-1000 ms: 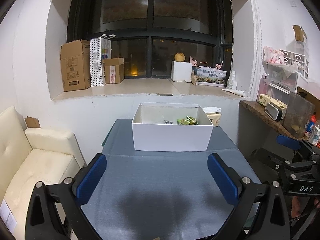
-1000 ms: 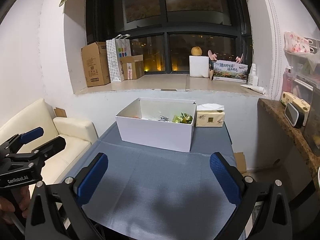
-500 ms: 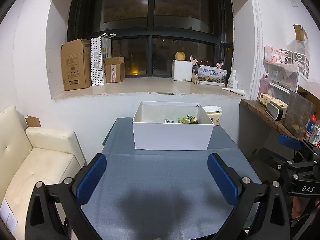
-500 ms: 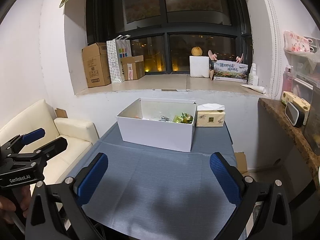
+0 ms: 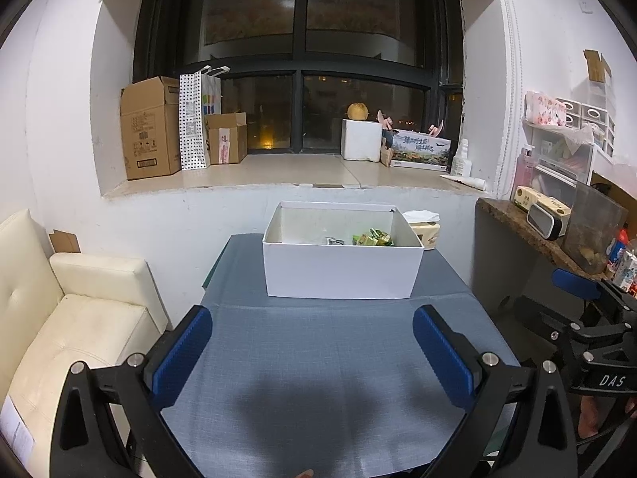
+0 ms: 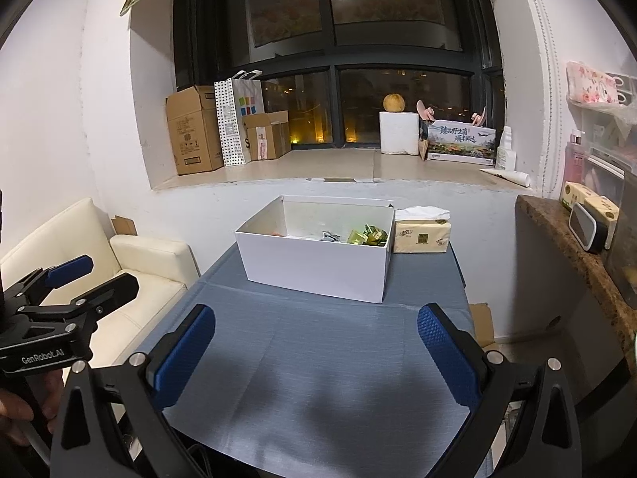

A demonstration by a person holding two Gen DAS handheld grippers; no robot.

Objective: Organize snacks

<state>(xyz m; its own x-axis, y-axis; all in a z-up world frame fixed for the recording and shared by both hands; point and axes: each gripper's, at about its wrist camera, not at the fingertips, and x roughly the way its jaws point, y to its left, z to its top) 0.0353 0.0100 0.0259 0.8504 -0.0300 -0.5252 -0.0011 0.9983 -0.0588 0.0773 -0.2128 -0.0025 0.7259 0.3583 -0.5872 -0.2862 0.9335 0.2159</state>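
A white open box (image 5: 338,271) stands at the far end of the grey-blue table (image 5: 318,358). Green snack packets (image 5: 372,238) and a dark wrapper lie inside it; they also show in the right wrist view (image 6: 368,236) in the box (image 6: 314,267). My left gripper (image 5: 312,354) is open and empty, held above the near part of the table. My right gripper (image 6: 316,352) is open and empty too, to the right of the left one. Each gripper shows at the edge of the other's view.
A tissue pack (image 6: 422,235) lies right of the box. A cream sofa (image 5: 59,318) stands left of the table. A stone counter (image 5: 525,227) with clutter is on the right. Cardboard boxes (image 5: 151,127) sit on the window ledge behind.
Both grippers have drifted back and up very slightly; the box looks a touch farther. Nothing was taken or let go.
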